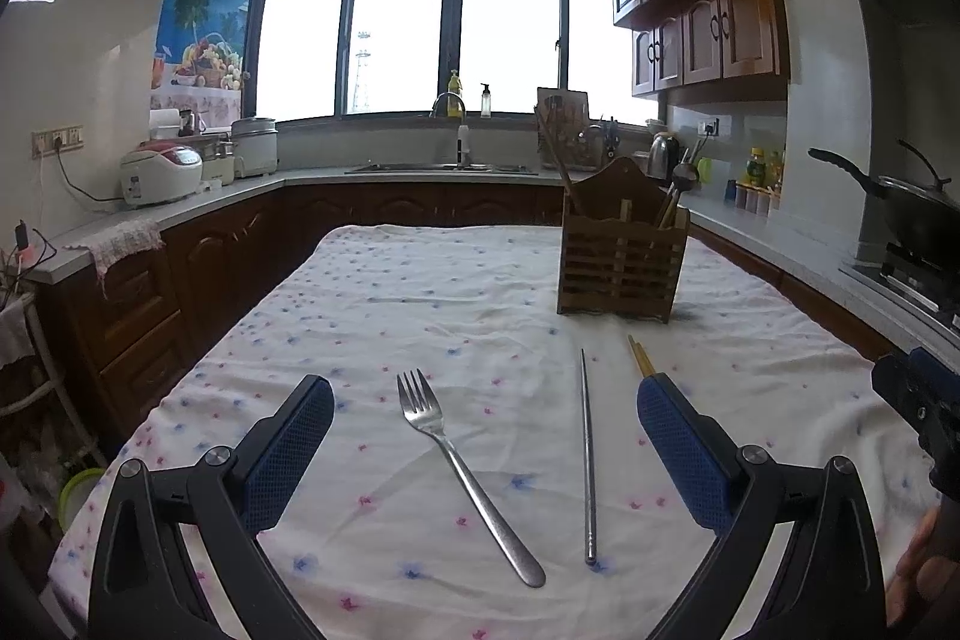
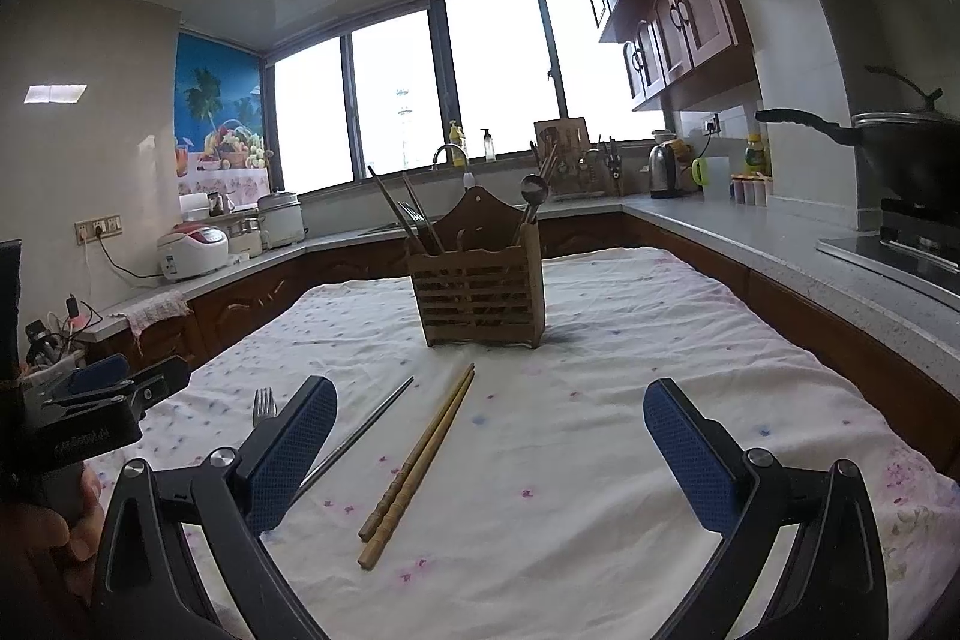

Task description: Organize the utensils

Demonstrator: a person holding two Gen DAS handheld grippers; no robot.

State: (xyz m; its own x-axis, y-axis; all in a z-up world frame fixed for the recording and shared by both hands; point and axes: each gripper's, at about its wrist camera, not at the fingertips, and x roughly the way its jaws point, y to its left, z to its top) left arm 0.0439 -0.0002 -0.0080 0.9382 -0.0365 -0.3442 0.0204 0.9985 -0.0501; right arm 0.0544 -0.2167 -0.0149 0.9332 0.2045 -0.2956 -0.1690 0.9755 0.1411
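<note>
A steel fork (image 1: 462,466) and a single metal chopstick (image 1: 588,454) lie on the flowered tablecloth (image 1: 420,292) between the fingers of my open, empty left gripper (image 1: 486,400). A pair of wooden chopsticks (image 2: 420,466) lies in front of my open, empty right gripper (image 2: 489,400); their tips show in the left wrist view (image 1: 639,355). The metal chopstick (image 2: 366,430) and fork tines (image 2: 264,403) also show at the right view's left. A slatted wooden utensil holder (image 1: 621,256) stands further back, also in the right wrist view (image 2: 480,292), holding chopsticks, a fork and a spoon.
The table is ringed by grey kitchen counters (image 2: 780,244) with a sink, a kettle (image 2: 663,169), rice cookers (image 1: 159,172) and a wok on the stove (image 2: 906,154). The other gripper shows at the edge of each view: the right one (image 1: 924,400), the left one (image 2: 96,412).
</note>
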